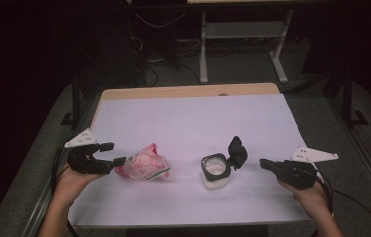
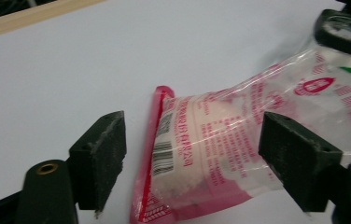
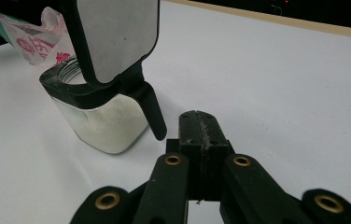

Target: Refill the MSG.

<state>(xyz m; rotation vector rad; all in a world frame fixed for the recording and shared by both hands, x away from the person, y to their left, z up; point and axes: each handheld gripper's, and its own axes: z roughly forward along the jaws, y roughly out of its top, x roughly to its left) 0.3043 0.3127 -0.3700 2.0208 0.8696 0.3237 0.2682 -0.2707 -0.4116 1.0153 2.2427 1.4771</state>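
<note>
A clear plastic bag with red print [image 1: 146, 167] [image 2: 220, 140], part full of white grains, lies on the white table cover left of centre. My left gripper [image 1: 110, 154] [image 2: 192, 154] is open, its jaws on either side of the bag's sealed red end. A glass jar [image 1: 215, 173] [image 3: 101, 116] with a black collar and white contents stands at centre right, its black lid [image 1: 237, 150] [image 3: 113, 37] flipped up. My right gripper [image 1: 264, 163] [image 3: 200, 128] is shut just right of the jar, with nothing between its jaws.
The white cover [image 1: 193, 118] spans the wooden table, whose far edge [image 1: 188, 91] shows bare wood. Beyond it stand a desk frame [image 1: 242, 44] and cables on the dark floor. A hand [image 1: 70, 185] holds each gripper near the front edge.
</note>
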